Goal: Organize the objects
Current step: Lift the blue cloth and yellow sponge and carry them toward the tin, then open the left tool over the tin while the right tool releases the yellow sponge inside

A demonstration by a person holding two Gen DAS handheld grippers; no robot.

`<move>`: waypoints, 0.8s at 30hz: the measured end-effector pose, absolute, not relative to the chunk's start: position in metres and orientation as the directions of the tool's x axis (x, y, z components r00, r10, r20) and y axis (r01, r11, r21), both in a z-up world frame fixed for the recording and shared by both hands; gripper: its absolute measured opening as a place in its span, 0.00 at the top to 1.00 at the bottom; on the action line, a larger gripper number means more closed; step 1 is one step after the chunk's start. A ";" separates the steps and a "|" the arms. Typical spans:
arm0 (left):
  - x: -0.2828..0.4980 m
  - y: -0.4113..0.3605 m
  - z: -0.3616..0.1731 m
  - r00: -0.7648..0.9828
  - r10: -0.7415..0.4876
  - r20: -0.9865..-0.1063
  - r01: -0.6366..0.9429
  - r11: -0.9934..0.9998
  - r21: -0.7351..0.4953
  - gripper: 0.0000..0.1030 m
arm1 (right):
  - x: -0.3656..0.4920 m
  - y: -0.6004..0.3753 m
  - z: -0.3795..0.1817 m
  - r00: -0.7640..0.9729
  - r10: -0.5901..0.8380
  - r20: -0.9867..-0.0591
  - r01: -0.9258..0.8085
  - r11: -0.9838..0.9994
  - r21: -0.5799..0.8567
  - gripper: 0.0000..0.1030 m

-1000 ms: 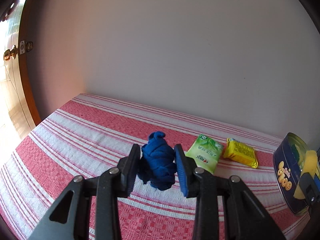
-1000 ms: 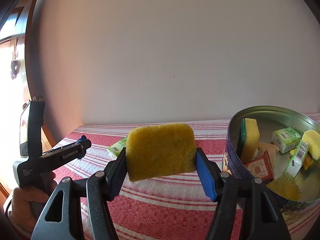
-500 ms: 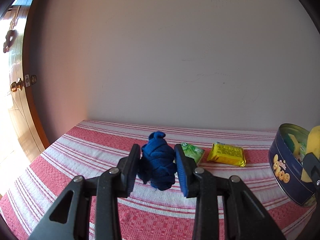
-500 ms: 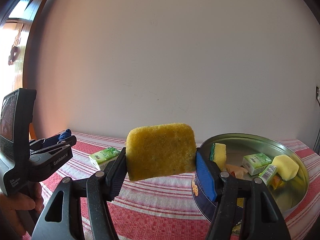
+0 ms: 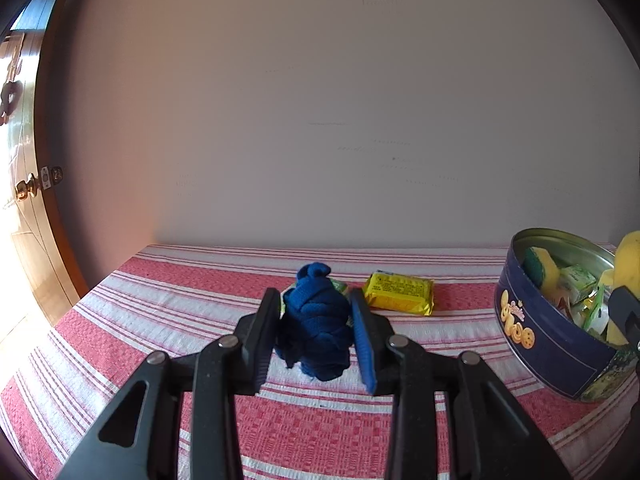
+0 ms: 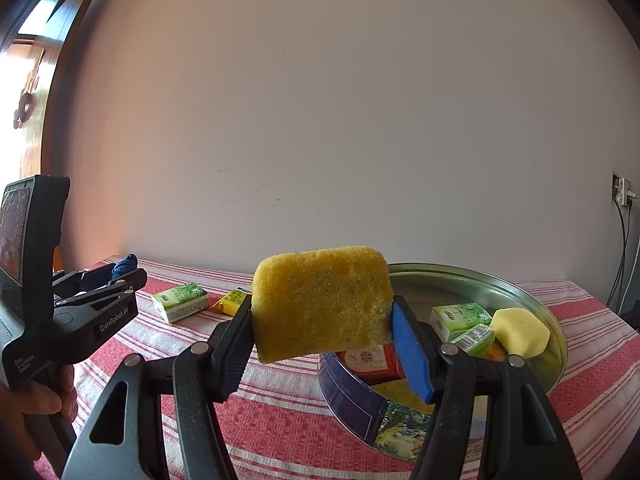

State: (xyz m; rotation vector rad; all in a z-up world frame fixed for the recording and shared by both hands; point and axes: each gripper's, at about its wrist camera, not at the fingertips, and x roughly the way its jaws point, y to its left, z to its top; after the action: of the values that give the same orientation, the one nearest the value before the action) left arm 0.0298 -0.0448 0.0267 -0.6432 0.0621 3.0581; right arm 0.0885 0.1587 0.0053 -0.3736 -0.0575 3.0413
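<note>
My left gripper (image 5: 316, 332) is shut on a knotted blue cloth (image 5: 318, 320) and holds it above the red-and-white striped tablecloth (image 5: 160, 320). My right gripper (image 6: 324, 340) is shut on a yellow sponge (image 6: 322, 300) and holds it over the near left rim of a round blue cookie tin (image 6: 520, 300). The tin also shows at the right of the left wrist view (image 5: 540, 340). It holds sponges, green packets and other small packs. The left gripper (image 6: 100, 292) appears at the left of the right wrist view.
A yellow packet (image 5: 400, 294) and a green packet (image 6: 180, 302) lie on the cloth near the wall. A wooden door (image 5: 28, 200) stands at the left. A wall socket with cables (image 6: 622, 196) is at the right.
Both grippers have swung right and leveled out, each still gripping its object. The right gripper with the sponge now sits closer over the tin.
</note>
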 end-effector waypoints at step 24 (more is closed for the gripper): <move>0.053 0.074 0.057 -0.915 0.197 -0.353 -0.202 -0.979 -0.026 0.67 | 0.102 0.222 0.013 -0.969 0.194 -0.153 -0.182 -0.979 -0.092 0.35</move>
State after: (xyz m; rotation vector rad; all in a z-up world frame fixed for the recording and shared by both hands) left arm 0.0531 0.0745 0.0568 -0.5304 0.0166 2.8890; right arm 0.1024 0.2217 0.0132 -0.2402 -0.1151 2.9397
